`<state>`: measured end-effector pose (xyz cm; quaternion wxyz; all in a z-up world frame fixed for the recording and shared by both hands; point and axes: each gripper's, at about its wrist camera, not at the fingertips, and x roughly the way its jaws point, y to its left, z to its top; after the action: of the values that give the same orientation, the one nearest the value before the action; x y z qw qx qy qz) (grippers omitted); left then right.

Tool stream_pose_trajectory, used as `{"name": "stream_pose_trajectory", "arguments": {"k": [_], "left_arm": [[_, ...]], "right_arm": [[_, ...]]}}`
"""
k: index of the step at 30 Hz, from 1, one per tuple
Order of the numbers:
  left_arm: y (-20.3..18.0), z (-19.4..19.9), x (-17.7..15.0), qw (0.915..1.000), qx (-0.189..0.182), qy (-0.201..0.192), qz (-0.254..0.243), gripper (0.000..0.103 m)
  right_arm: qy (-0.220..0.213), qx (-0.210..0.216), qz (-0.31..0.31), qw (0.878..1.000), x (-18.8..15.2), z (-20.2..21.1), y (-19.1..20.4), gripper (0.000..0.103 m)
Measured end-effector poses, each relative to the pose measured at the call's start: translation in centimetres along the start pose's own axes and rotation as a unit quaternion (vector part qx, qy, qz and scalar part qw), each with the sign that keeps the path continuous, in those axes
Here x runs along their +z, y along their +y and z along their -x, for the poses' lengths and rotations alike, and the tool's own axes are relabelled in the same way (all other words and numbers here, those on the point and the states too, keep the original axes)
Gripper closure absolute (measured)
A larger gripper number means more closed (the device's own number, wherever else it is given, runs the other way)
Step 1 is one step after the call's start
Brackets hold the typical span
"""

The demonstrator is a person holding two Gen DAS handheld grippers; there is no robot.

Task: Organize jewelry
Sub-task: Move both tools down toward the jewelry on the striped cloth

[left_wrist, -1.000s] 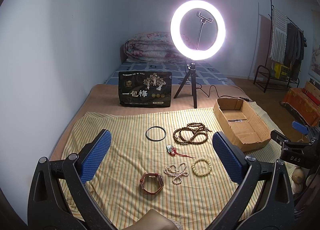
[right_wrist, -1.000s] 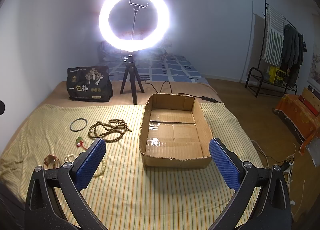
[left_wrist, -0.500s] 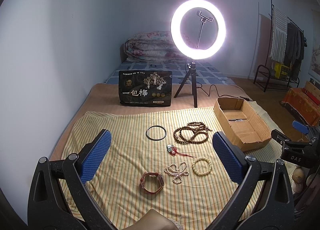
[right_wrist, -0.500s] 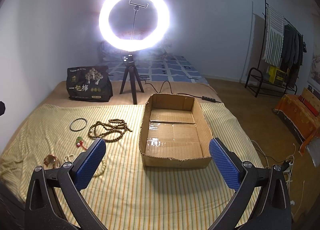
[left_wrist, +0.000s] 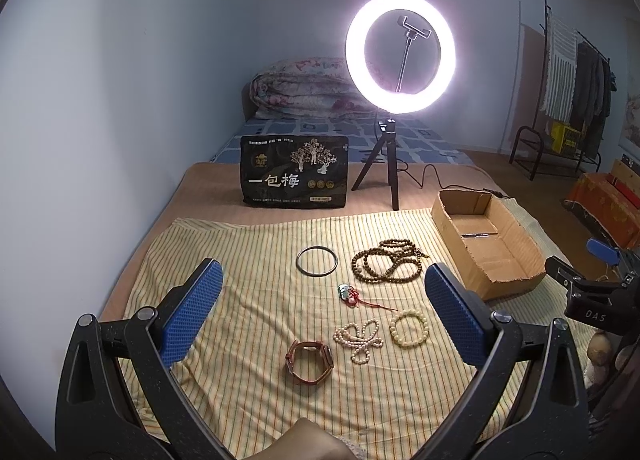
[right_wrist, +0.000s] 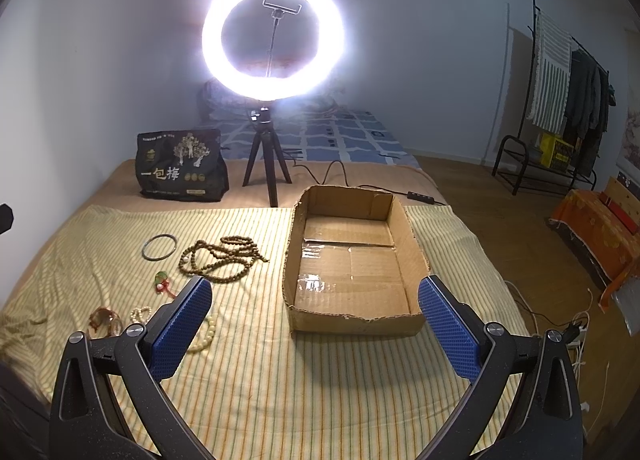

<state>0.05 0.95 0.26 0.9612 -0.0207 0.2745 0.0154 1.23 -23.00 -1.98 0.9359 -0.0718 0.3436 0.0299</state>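
Jewelry lies on a yellow striped cloth (left_wrist: 248,256): a dark bangle (left_wrist: 317,261), a long brown bead necklace (left_wrist: 387,265), a green and red charm (left_wrist: 347,294), a pearl string (left_wrist: 359,338), a cream bead bracelet (left_wrist: 409,328) and a brown leather watch strap (left_wrist: 310,356). An open cardboard box (right_wrist: 352,260) stands to their right, with nothing in it. My left gripper (left_wrist: 322,302) is open, hovering above the jewelry. My right gripper (right_wrist: 316,318) is open above the box's near edge; it also shows at the right edge of the left wrist view (left_wrist: 592,288).
A lit ring light on a tripod (left_wrist: 394,164) and a black printed bag (left_wrist: 294,176) stand behind the cloth. A folded quilt (left_wrist: 304,94) lies at the bed's head. A clothes rack (right_wrist: 560,100) and orange furniture (right_wrist: 596,236) stand at the right.
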Motion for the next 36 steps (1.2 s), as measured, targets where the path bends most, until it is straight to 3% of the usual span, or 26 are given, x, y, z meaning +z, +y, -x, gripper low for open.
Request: {"name": "stream_pose_trajectory", "arguments": {"k": [15,23,30,31,33,36], "left_arm": [[2.7,-3.1,-1.2,0.9989,0.022,0.039,0.013,0.000],[4.7,-5.9,-2.4,0.9934,-0.005,0.103,0.050,0.000],[5.6,-8.8,-4.3,0.9864,-0.006,0.155,0.055,0.016],[5.8,-9.1,-4.7,0.9851,-0.006,0.161,0.059,0.018],[6.3,-10.2,-5.5,0.9803,-0.007,0.185,0.069,0.033],[6.6,-11.3,-6.5,0.9751,-0.011,0.208,0.076,0.039]], "right_arm": [[0.027,0.049,0.047,0.997,-0.7,-1.7,3.1,0.001],[0.055,0.090,0.074,0.992,-1.8,-3.6,5.1,0.001],[0.094,0.117,0.102,0.983,-3.0,-5.6,6.8,0.003],[0.102,0.123,0.104,0.982,-3.1,-5.9,7.1,0.006],[0.118,0.133,0.108,0.978,-3.5,-6.7,7.5,0.013],[0.147,0.147,0.116,0.971,-4.1,-8.0,8.2,0.024]]}}
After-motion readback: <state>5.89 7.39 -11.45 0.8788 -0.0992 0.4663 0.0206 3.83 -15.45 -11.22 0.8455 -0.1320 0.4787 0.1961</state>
